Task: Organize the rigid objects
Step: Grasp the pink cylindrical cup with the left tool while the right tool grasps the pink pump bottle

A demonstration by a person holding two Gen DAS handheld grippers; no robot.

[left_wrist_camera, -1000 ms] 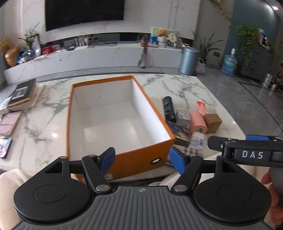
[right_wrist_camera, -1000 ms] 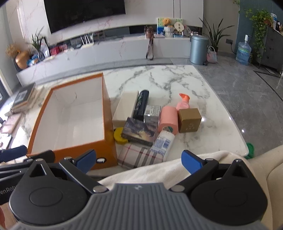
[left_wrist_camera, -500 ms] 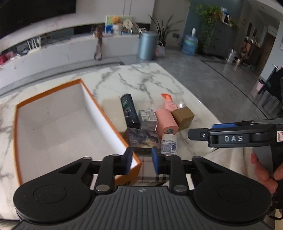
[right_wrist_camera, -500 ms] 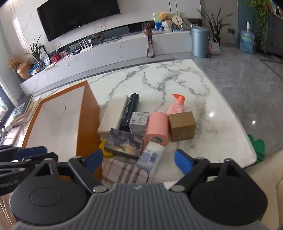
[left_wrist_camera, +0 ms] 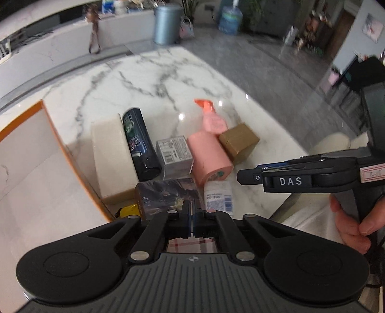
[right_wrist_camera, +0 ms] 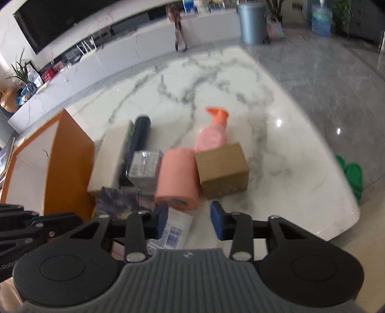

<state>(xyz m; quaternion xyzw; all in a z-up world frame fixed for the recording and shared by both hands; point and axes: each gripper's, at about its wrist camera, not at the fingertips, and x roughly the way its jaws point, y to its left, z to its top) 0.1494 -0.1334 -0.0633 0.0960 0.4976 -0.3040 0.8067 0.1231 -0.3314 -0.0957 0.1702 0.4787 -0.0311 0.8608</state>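
A cluster of items lies on the marble table right of an orange box with a white inside: a cream box, a dark bottle, a silver box, a pink cylinder, a pink spray bottle, a brown cube, a dark picture box, a white tube. My left gripper is shut and empty above the near items. My right gripper is open over the white tube, just short of the pink cylinder.
A plaid case and a yellow object lie at the table's near edge. The right gripper's body reaches in from the right in the left wrist view. A grey bin and a long white console stand beyond the table.
My left gripper has shut fully and swung right, from the orange box to over the items. My right gripper has moved forward and down toward the pink cylinder, and its jaws have narrowed.
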